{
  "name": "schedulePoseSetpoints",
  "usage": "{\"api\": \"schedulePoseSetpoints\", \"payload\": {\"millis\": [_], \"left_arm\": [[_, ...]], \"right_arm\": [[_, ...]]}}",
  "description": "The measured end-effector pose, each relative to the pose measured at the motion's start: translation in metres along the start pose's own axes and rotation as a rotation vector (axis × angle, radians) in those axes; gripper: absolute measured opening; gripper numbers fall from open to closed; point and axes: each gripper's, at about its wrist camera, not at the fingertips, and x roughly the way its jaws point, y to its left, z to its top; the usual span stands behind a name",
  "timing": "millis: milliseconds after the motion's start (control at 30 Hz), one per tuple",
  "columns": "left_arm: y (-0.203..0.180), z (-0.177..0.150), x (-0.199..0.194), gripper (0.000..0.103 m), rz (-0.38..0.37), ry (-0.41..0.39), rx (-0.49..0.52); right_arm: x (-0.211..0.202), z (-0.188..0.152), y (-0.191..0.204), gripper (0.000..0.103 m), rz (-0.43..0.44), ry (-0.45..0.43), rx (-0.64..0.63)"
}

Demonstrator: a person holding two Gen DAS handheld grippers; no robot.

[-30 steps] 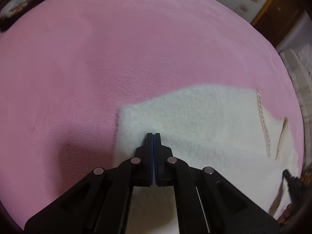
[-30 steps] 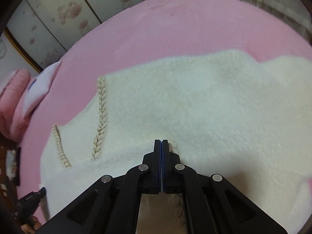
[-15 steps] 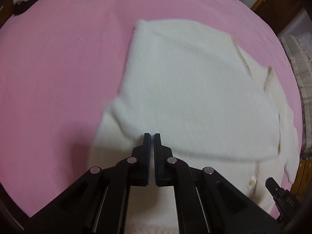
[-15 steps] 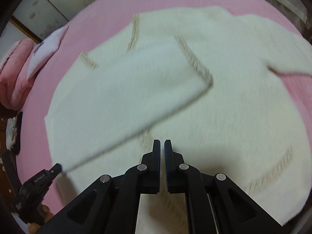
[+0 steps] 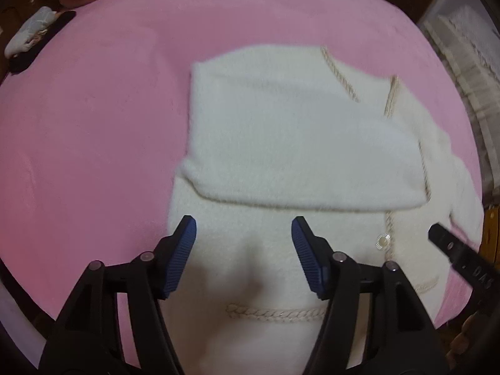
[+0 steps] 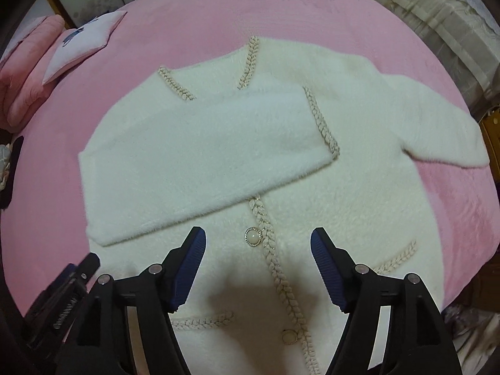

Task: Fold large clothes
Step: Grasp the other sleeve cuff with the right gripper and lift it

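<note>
Fluffy knit cardigan (image 6: pixel 343 187), plush matt blanket (image 6: pixel 203 15)

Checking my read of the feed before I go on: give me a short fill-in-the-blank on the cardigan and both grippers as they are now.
1. Both the left gripper and the right gripper have their jaws ____.
2. The folded sleeve lies across the cardigan's ____.
3. The other sleeve lies on the ____ blanket.
4. Neither gripper is ____ any fabric.

Missing words: open; front; pink; holding
</note>
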Motion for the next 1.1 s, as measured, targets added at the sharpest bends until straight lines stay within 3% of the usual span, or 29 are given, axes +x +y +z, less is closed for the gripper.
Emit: {"api": "schedulePoseSetpoints", "payload": {"millis": [133, 200, 267, 433, 600, 867, 1100], "left_arm": [[-0.074, 0.049, 0.038, 0.061, 0.001, 0.005, 0.013], [-0.098, 0.058, 0.045, 0.062, 0.014, -0.001, 0.023], [-0.155, 0.082, 0.081, 0.062, 0.020, -0.003, 0.025], [-0.214, 0.074, 0.090, 0.062, 0.040, -0.009, 0.048], [-0.290, 0.067, 0.115, 0.063, 0.047, 0.002, 0.078], [-0.433, 0.058, 0.133, 0.063, -0.086, 0.066, 0.112], [-0.552, 0.036, 0.139, 0.063, -0.112, 0.095, 0.259]], "right_arm": [[-0.003, 0.010, -0.008, 0.074, 0.002, -0.007, 0.002], [-0.006, 0.013, -0.017, 0.076, 0.016, -0.009, 0.006], [-0.002, 0.020, -0.023, 0.076, 0.033, -0.007, 0.009], [0.017, 0.043, -0.050, 0.078, 0.077, 0.004, 0.018], [0.023, 0.060, -0.103, 0.079, 0.111, 0.029, 0.043], [0.034, 0.083, -0.231, 0.079, 0.135, 0.050, 0.135], [0.063, 0.093, -0.367, 0.080, 0.169, 0.105, 0.313]]}}
